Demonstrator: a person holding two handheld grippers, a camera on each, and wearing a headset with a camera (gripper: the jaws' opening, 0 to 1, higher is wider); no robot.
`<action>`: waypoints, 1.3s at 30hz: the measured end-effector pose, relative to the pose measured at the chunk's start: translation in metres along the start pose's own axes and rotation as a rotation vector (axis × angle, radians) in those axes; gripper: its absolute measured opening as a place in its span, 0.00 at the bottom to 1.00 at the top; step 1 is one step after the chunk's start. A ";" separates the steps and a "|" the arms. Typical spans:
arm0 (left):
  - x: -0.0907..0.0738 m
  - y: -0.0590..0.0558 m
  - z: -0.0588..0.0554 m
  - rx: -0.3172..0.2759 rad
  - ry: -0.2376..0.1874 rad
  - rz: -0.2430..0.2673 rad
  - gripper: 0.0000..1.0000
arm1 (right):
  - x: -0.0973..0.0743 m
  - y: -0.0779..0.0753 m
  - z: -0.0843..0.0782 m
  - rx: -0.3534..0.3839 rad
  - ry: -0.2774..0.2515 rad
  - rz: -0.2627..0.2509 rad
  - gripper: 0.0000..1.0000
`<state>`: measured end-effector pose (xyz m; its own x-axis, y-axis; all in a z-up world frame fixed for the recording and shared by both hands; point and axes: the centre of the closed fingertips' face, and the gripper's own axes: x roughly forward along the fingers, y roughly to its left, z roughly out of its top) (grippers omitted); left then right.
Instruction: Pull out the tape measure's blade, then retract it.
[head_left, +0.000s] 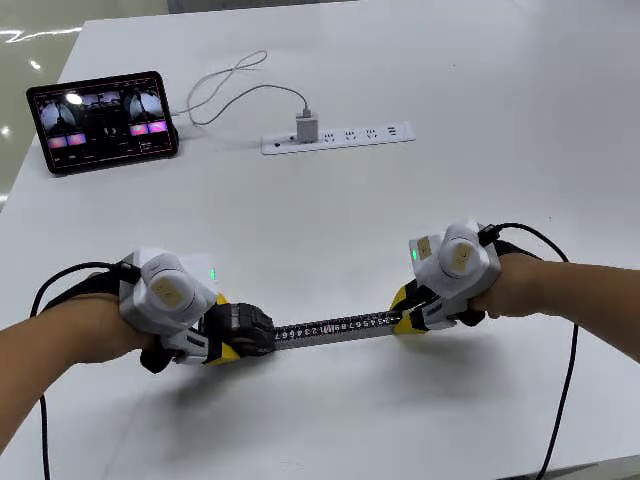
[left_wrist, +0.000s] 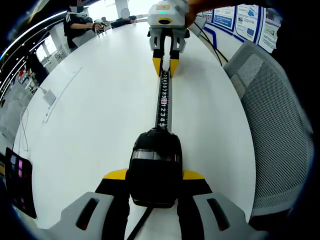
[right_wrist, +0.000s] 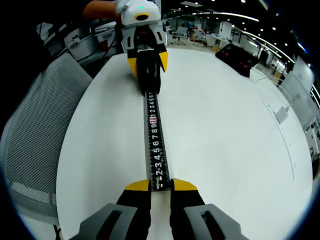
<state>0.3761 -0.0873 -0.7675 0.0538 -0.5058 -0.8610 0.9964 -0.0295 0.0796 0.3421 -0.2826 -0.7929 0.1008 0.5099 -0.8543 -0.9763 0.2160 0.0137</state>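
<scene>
A long white power strip (head_left: 338, 137) lies on the white tabletop (head_left: 480, 110). Well on the person's side of it is the black plastic tape measure case (head_left: 245, 330), level with the strip's left end. The left gripper (left_wrist: 155, 176) has its yellow-tipped jaws clamped against the case's two sides. A dark metal blade with white numerals (right_wrist: 154, 140) is drawn out of the case and runs roughly parallel to the strip, just above the tabletop. The right gripper (right_wrist: 160, 186), level with the strip's right end, has its jaws pinched tight on the blade's tip. A dark tablet with a lit screen (head_left: 103, 121) stands left of the strip.
</scene>
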 end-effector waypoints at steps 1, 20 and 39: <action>0.000 0.000 0.000 0.000 0.000 0.000 0.31 | 0.000 0.000 0.000 0.002 -0.001 0.000 0.10; 0.000 -0.001 0.000 0.001 -0.001 0.000 0.31 | -0.006 0.000 -0.009 0.013 0.003 -0.003 0.10; -0.001 -0.001 0.001 0.001 -0.002 -0.001 0.31 | -0.011 -0.002 -0.016 0.014 0.012 -0.005 0.10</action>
<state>0.3755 -0.0875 -0.7668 0.0530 -0.5077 -0.8599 0.9963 -0.0310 0.0797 0.3394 -0.3021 -0.7921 0.1033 0.4988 -0.8606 -0.9730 0.2303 0.0167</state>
